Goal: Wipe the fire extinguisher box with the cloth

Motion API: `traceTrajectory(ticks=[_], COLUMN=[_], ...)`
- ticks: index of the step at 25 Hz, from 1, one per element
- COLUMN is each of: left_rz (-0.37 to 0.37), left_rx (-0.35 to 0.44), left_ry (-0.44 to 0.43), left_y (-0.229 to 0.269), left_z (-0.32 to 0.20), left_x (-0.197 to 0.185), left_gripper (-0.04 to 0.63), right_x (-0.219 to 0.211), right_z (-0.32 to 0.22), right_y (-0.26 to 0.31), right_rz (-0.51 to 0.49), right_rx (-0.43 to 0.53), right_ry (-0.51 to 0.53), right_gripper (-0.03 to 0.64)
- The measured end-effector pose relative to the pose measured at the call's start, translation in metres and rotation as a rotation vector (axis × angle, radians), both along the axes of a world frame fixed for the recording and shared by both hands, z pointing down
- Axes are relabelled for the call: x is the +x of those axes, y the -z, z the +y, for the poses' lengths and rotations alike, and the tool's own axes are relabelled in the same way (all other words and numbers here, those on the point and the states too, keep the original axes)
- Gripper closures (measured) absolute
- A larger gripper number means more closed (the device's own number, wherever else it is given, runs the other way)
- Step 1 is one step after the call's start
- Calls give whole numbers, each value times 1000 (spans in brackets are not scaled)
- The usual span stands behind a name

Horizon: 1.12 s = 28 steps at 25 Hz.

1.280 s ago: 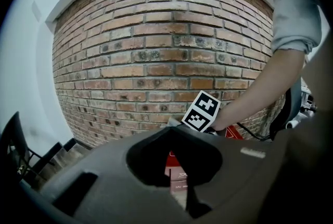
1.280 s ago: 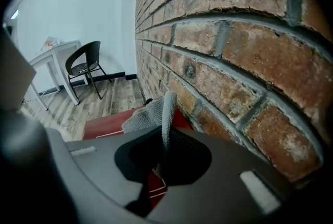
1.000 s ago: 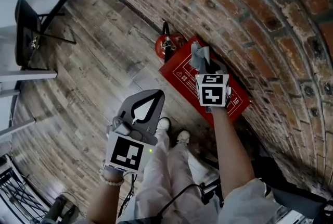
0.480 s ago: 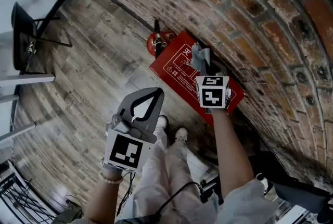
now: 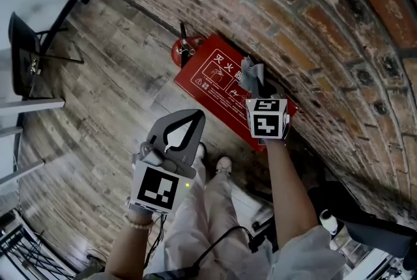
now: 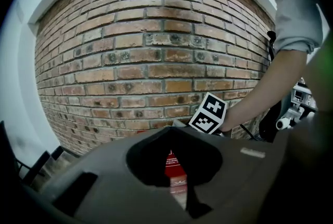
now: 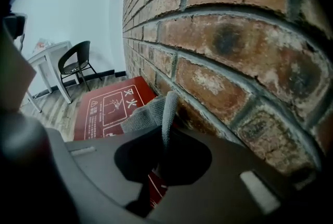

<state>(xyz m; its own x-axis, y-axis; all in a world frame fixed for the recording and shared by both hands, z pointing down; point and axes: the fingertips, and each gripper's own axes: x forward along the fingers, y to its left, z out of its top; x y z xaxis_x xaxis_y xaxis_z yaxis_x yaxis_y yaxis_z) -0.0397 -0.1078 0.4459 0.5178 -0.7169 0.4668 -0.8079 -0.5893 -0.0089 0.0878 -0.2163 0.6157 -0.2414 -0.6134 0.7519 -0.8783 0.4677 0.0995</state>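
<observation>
The red box [image 5: 210,82] lies on the wood floor [image 5: 111,99], its far edge against the brick wall [image 5: 313,18]. Its top carries white print: the characters "灭火", a framed pictogram, a small warning triangle, and lines of text too small to read. The right gripper [image 5: 257,88] is over the box's wall-side edge, its jaws pinching a grey cloth [image 5: 250,70]. The cloth sticks up past the jaw tips in a bunched fold, with its lower part on the box top. The left gripper [image 5: 194,116] is held over the floor, well apart from the box, with its jaws pressed together on nothing. A red extinguisher [image 5: 181,51] stands just beside the box's far corner. A black chair [image 7: 77,64] and a white table [image 7: 48,54] stand further along the floor.
</observation>
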Motion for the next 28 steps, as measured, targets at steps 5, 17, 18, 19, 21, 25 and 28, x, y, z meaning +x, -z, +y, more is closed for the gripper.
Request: traceTrajectory(ticks=[5,17,18,19,21,25,28], left_rz=[4,2,1,1,5,6,7], left_rx=[2,-2,-3,-3,-3,-5,-7], left_ry=[-20,-61,-65,-69,-74,-83,-87], left_y=[1,1,1,1,1,1,0], left_z=[1,4,4,5,6,8,8], left_x=[15,43,45,48,52,59,63], left_gripper=[598,598,598,598,598,598,598], right_x=[22,71,75,79,88,102,111], right_z=[9,32,34,36,41,49,54], right_y=[0,-3,-3,-3,-3,-5,-5], right_rz=[16,34,37,40,47,55,60], right_rx=[0,-8,-8,-9,-12,-18,-21], right_ry=[-14,-78,-82,-87,-96,-112,-121], right_gripper=[600,600,600,600,600,600,600])
